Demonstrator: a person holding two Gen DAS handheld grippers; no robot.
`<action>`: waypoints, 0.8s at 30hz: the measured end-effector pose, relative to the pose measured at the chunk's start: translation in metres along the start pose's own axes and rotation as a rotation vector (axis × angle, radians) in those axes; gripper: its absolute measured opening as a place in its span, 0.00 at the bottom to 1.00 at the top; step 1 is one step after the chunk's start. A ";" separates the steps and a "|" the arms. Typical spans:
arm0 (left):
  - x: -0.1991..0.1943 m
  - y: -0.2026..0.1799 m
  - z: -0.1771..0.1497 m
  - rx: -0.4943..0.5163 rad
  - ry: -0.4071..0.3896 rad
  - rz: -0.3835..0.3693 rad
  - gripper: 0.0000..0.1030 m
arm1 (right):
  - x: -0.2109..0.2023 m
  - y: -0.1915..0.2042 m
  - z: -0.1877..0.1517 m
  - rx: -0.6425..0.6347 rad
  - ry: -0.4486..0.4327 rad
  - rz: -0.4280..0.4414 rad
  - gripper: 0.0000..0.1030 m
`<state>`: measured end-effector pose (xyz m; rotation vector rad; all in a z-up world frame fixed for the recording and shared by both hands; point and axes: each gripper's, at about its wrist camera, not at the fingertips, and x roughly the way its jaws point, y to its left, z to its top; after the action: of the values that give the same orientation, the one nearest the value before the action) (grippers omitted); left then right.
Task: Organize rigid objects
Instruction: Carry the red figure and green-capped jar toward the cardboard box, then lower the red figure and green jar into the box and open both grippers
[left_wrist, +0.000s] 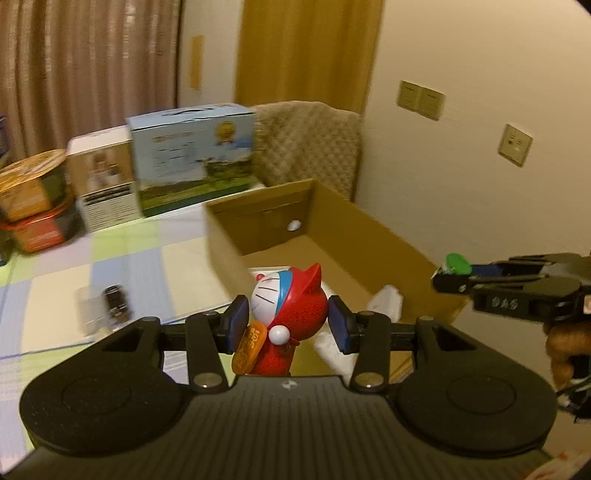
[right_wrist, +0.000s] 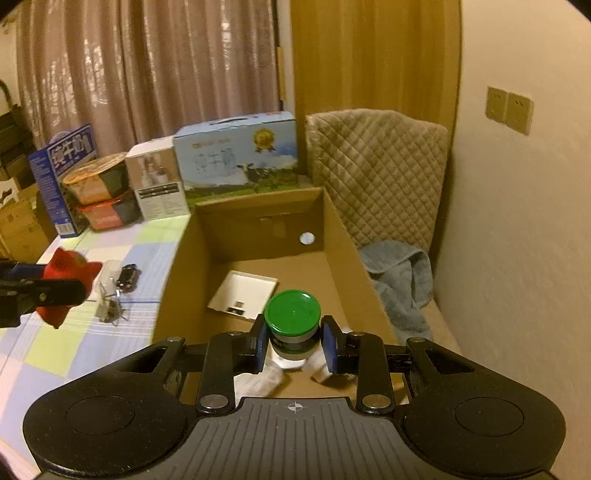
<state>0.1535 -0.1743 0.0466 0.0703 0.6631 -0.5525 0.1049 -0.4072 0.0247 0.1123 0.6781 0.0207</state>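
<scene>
Left gripper (left_wrist: 284, 321) pinching toy (left_wrist: 286, 314), near box (left_wrist: 332, 199) rim. Right gripper (right_wrist: 293, 341) pinching jar (right_wrist: 293, 323), over box. You lower both inside, keep upright, release gently beside white tray (right_wrist: 243, 293).

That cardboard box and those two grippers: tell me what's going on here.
A person is sorting items into the open brown cardboard box. The left hand-held gripper clamps a red-and-white cat figurine; the right hand-held gripper clamps a clear jar with a green lid. Both are held over the box, which already contains a flat white box.
</scene>
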 end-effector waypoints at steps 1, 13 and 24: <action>0.007 -0.006 0.003 0.008 0.007 -0.010 0.40 | 0.000 -0.004 -0.001 0.006 0.002 -0.001 0.26; 0.091 -0.035 0.019 0.093 0.101 -0.031 0.40 | 0.026 -0.037 -0.008 0.032 0.034 0.005 0.26; 0.125 -0.036 0.016 0.124 0.145 -0.017 0.40 | 0.048 -0.042 -0.011 0.043 0.061 0.025 0.26</action>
<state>0.2255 -0.2670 -0.0115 0.2231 0.7711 -0.6089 0.1349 -0.4452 -0.0188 0.1617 0.7382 0.0337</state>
